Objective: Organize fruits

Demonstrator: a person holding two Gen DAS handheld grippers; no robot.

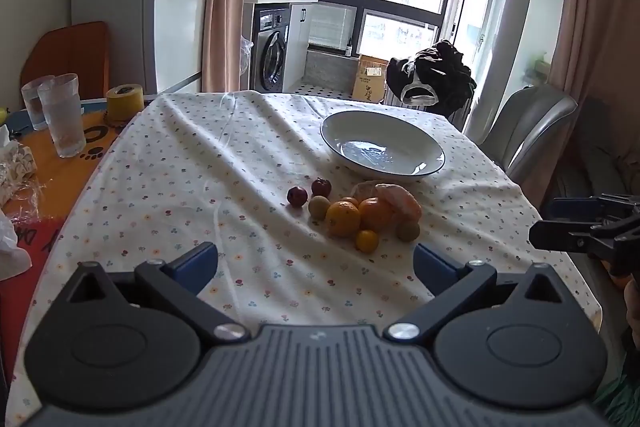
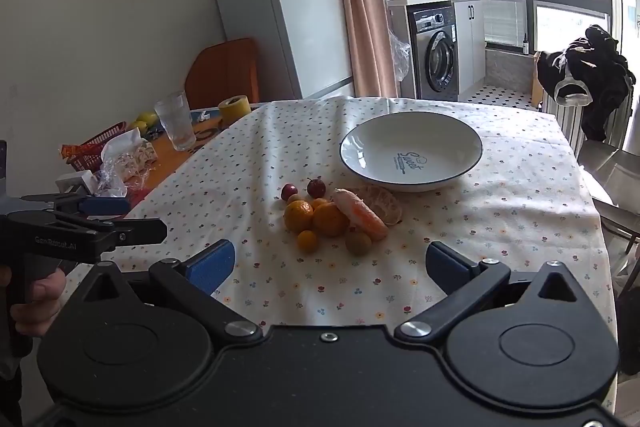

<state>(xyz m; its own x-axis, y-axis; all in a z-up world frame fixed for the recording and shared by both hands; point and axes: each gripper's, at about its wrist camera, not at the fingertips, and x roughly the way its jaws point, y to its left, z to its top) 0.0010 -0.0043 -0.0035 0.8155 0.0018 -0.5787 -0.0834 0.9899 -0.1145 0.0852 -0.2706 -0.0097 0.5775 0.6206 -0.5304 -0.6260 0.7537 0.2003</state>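
A heap of fruit (image 1: 352,213) (image 2: 332,217) lies mid-table on the flowered cloth: two oranges, a small kumquat (image 1: 367,241) (image 2: 307,241), a peeled mandarin (image 1: 394,201) (image 2: 360,213), two dark red fruits (image 1: 297,196) (image 2: 289,191) and greenish-brown ones (image 1: 408,230) (image 2: 358,243). Behind it stands an empty white plate with a dark rim (image 1: 424,139) (image 2: 460,135). My left gripper (image 1: 316,265) hovers open in front of the heap, holding nothing. My right gripper (image 2: 330,263) is open too, just short of the fruit. Each gripper shows at the edge of the other's view.
On the orange table part at the left stand frosted glasses (image 1: 66,115) (image 2: 176,121), a yellow tape roll (image 1: 125,101) (image 2: 234,109), a red basket (image 2: 96,145) and plastic wrappers (image 2: 124,163). A grey chair (image 1: 532,131) stands at the right edge. A person's hand (image 2: 36,297) holds the left gripper's handle.
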